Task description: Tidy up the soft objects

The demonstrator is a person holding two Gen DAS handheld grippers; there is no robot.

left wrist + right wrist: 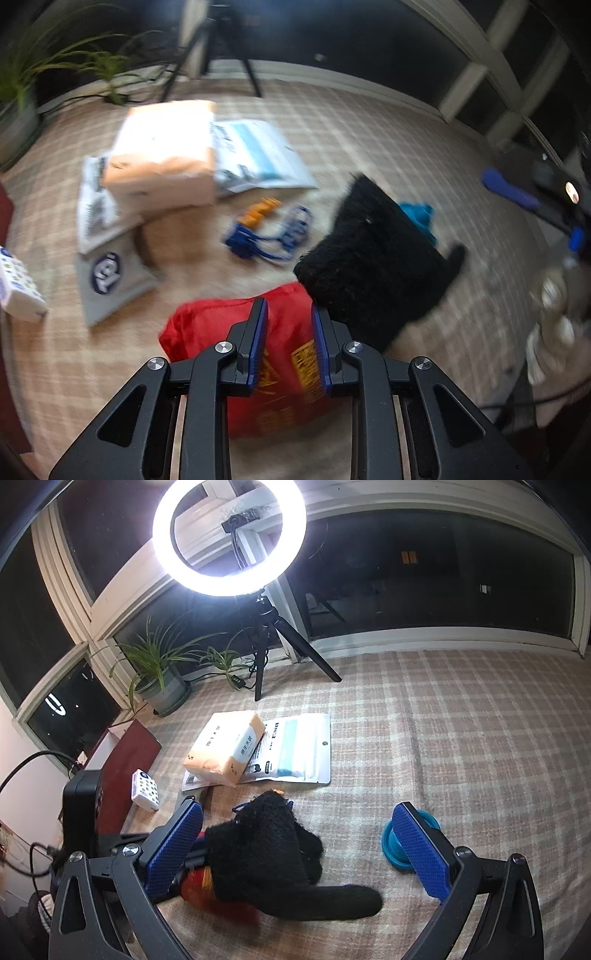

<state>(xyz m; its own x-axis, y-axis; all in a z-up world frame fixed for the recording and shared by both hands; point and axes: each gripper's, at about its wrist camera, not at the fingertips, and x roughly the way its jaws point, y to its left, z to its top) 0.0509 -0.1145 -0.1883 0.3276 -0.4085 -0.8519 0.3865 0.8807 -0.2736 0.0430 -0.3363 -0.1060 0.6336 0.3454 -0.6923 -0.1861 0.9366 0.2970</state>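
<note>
The left gripper (289,314) seems, through blur, to pinch the red pouch (221,328), which runs toward nine o'clock, with the black knit (373,258) touching at one o'clock, while the right gripper (299,845) gapes wide around that knit.

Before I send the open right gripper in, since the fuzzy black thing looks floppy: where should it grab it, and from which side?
Grip the black knit item at its thick bunched middle, coming from above with the right gripper, whose jaws already straddle it. The thin tail trailing right would probably just dangle, and its left edge overlaps the red pouch.
</note>
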